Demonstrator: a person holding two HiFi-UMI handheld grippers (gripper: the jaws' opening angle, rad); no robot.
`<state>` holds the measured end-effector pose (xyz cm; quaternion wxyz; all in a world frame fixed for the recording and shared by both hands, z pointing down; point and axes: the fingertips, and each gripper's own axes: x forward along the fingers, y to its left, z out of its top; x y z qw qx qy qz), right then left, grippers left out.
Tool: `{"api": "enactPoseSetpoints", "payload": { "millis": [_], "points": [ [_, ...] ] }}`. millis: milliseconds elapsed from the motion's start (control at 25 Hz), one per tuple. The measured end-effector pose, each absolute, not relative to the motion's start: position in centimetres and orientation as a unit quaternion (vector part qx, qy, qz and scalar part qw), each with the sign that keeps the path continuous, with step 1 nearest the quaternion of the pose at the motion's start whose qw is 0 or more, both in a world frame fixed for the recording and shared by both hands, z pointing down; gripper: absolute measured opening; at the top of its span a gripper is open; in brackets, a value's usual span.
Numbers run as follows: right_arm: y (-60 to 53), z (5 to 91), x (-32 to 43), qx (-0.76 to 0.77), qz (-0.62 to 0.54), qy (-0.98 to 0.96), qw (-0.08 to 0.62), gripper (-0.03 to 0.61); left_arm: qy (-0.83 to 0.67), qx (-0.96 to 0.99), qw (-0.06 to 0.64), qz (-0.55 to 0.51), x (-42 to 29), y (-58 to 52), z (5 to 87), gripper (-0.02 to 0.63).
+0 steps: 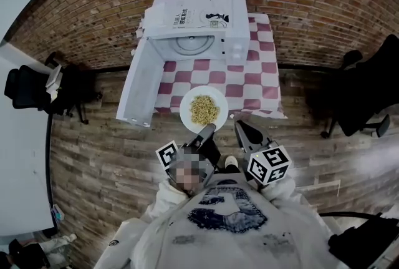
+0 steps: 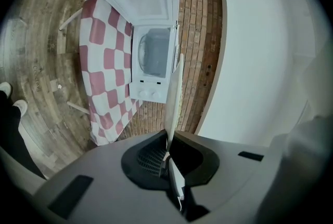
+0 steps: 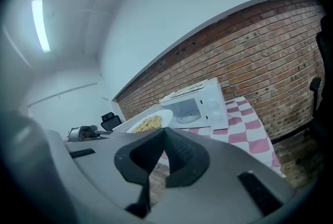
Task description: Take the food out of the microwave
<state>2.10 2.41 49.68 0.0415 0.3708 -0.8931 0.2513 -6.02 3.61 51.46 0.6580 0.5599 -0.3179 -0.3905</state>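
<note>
Off-white hooded sweatshirt — dark blue chest print. Grey-bodied, black-tipped left tongs and right tongs, each bearing a white cube with black square markers.

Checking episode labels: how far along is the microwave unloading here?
Done: microwave door open, cavity empty, plate of noodles out. In hand: left gripper clamps the plate by its rim, holding it over the near edge of the checkered table; right gripper shut, empty. Left: setting the plate down, maybe closing the door.
</note>
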Motion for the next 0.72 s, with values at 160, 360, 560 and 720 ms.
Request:
{"api": "enactPoseSetpoints", "payload": {
  "millis": [160,360,560,720],
  "points": [
    [2.7,49.5,1.1,0.374,0.246,-0.893,0.045,0.012,-0.315,0.559,0.661,-0.39,-6.9,4.3,51.0,0.02],
    [3.1,49.4,0.3,0.375,0.241,-0.894,0.049,0.012,-0.314,0.561,0.657,-0.394,-7.9,4.7,50.4,0.02],
    [3.1,49.4,-0.1,0.374,0.237,-0.895,0.051,0.012,-0.311,0.56,0.657,-0.399,-8.0,4.7,50.2,0.02],
    [3.0,49.4,-0.1,0.374,0.236,-0.896,0.051,0.012,-0.31,0.559,0.658,-0.399,-8.0,4.6,50.2,0.02]
  ]
}}
